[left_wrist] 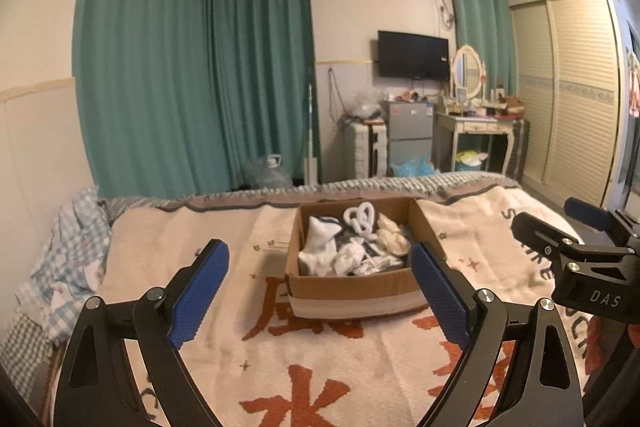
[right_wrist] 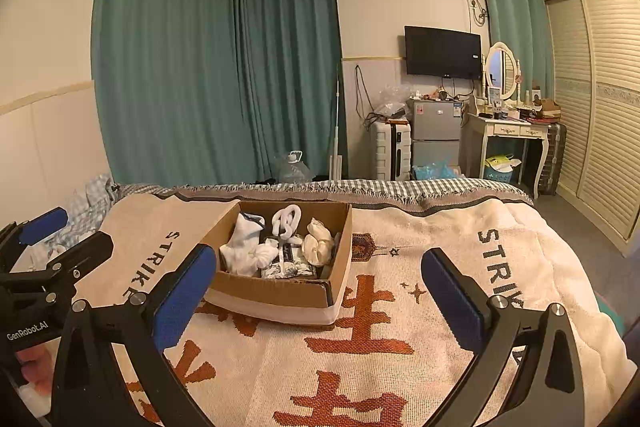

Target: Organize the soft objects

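Observation:
An open cardboard box (left_wrist: pixel 352 287) sits on the blanket-covered bed; it also shows in the right wrist view (right_wrist: pixel 276 297). It holds several soft things: white socks (left_wrist: pixel 320 247), a white knotted piece (left_wrist: pixel 360 219) and a cream cloth (left_wrist: pixel 394 237). My left gripper (left_wrist: pixel 320 263) is open and empty, held above the blanket just in front of the box. My right gripper (right_wrist: pixel 316 267) is open and empty, to the right of the box. The right gripper also shows at the right edge of the left wrist view (left_wrist: pixel 560 227).
The bed carries a cream blanket (right_wrist: pixel 400 307) with orange characters. A crumpled checked quilt (left_wrist: pixel 68 259) lies at the bed's left side by the wall. Beyond the bed's far edge stand teal curtains, a suitcase, a small fridge (right_wrist: pixel 436 135) and a dressing table (right_wrist: pixel 512 135).

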`<state>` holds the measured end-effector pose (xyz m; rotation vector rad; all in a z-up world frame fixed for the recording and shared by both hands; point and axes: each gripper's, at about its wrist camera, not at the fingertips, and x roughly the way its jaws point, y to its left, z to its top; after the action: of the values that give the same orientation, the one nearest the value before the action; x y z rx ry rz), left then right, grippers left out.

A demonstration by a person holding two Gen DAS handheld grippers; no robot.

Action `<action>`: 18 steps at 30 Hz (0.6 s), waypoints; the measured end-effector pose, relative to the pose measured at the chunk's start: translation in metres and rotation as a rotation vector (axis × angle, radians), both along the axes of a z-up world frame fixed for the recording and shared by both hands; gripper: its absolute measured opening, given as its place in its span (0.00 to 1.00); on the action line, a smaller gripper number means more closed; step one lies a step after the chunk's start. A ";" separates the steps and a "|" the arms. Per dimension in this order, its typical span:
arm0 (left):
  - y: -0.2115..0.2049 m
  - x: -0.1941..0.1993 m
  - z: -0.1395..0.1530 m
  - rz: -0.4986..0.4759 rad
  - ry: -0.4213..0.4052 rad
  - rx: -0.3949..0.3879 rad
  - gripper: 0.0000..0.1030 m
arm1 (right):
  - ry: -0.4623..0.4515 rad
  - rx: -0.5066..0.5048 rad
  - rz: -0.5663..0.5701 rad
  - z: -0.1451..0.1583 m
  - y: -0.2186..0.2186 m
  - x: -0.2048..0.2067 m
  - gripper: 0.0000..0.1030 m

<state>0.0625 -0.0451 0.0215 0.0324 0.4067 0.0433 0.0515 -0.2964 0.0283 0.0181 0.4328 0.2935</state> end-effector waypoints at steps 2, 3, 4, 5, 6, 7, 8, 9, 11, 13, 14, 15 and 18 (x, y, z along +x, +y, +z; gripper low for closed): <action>0.000 0.000 0.000 0.001 0.001 0.000 0.91 | 0.000 -0.001 0.000 0.000 0.001 -0.001 1.00; 0.000 0.000 0.000 0.001 0.001 -0.001 0.91 | 0.000 0.000 0.000 -0.001 0.001 -0.001 1.00; 0.000 0.000 0.000 0.001 0.001 -0.001 0.91 | 0.000 0.000 0.000 -0.001 0.001 -0.001 1.00; 0.000 0.001 0.000 0.001 0.000 -0.001 0.91 | 0.001 -0.001 0.001 -0.001 0.001 0.000 1.00; 0.001 0.000 0.000 0.002 0.000 -0.001 0.91 | 0.001 -0.001 0.001 -0.001 0.001 0.000 1.00; 0.000 0.001 0.000 0.002 0.000 -0.002 0.91 | 0.001 -0.002 0.000 -0.001 0.001 0.000 1.00; 0.000 0.001 -0.001 0.002 0.000 -0.003 0.91 | 0.001 0.000 0.002 -0.001 0.001 0.000 1.00; 0.000 0.000 -0.001 0.003 -0.001 -0.003 0.91 | 0.003 0.000 0.003 -0.001 0.001 0.000 1.00; 0.000 0.000 -0.001 0.005 0.000 -0.003 0.91 | 0.002 -0.001 0.002 -0.002 0.001 0.000 1.00; 0.000 0.000 -0.001 0.002 -0.001 -0.002 0.91 | 0.004 -0.002 0.003 -0.002 0.002 0.000 1.00; 0.000 0.000 -0.001 0.005 -0.002 -0.001 0.91 | 0.004 -0.002 0.004 -0.003 0.002 0.001 1.00; -0.001 -0.001 -0.001 0.006 -0.008 -0.001 0.91 | 0.004 -0.002 0.005 -0.003 0.002 0.001 1.00; -0.004 -0.004 -0.001 0.007 -0.021 0.012 0.91 | 0.008 -0.001 0.012 -0.006 0.004 0.001 1.00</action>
<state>0.0583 -0.0489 0.0209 0.0419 0.3858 0.0528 0.0528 -0.2926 0.0228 0.0160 0.4410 0.3050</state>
